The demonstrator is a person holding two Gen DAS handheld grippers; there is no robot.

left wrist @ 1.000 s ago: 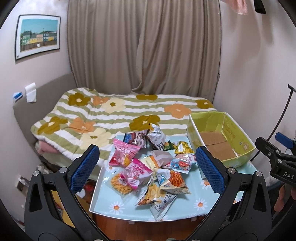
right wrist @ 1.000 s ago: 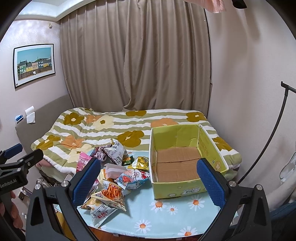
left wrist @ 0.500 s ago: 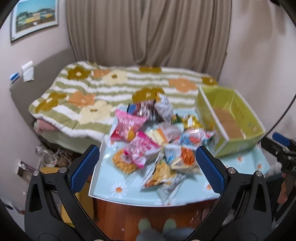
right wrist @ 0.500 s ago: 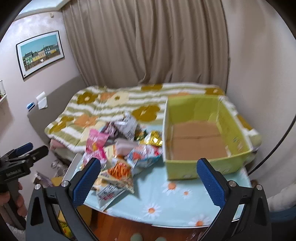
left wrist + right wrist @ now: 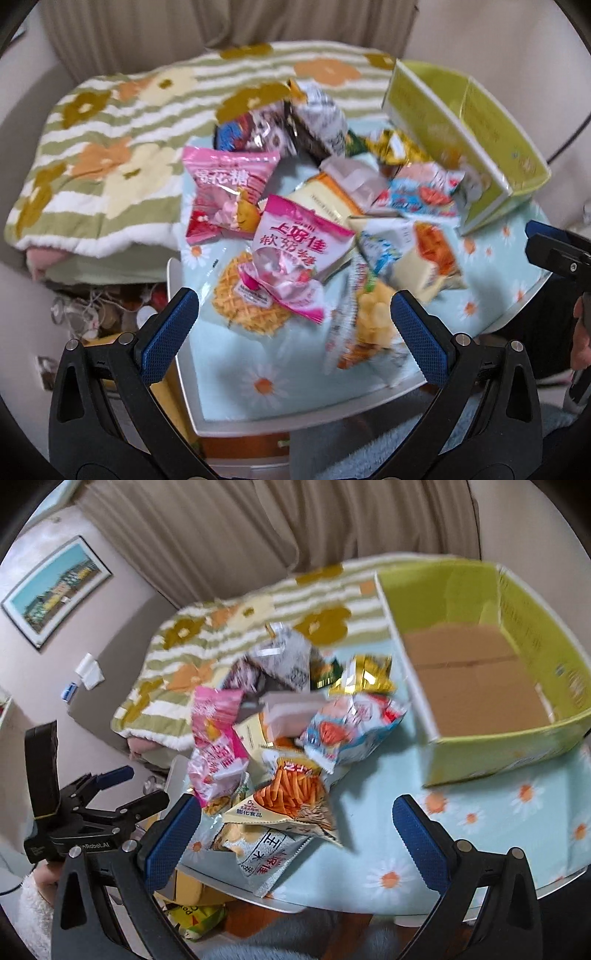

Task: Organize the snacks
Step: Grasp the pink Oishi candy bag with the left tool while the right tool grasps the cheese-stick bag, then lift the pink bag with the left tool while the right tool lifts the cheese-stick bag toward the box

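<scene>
Bed: a soft quilt (image 5: 110,122) with green and white stripes and orange and mustard flowers, lying behind the table; pleated beige curtain (image 5: 295,528) on the wall beyond.
Table: a smooth pale blue top (image 5: 480,834) printed with daisies, with a rounded white edge.
Box: an open yellow-green cardboard box (image 5: 498,746), brown inside, with nothing in it; it stands on the table just right of the snacks.
Snacks: a loose heap of crinkled foil and plastic packets (image 5: 314,206), overlapping, on the left half of the table. A glossy pink packet (image 5: 295,254) lies over a clear one of yellow lattice crisps (image 5: 247,306); an orange-stick packet (image 5: 291,797) sits at the near edge.
Left gripper (image 5: 293,326): blue knurled pads spread wide, holding nothing, above the near packets.
Right gripper (image 5: 293,834): equally wide apart, holding nothing, over the table's near edge.
</scene>
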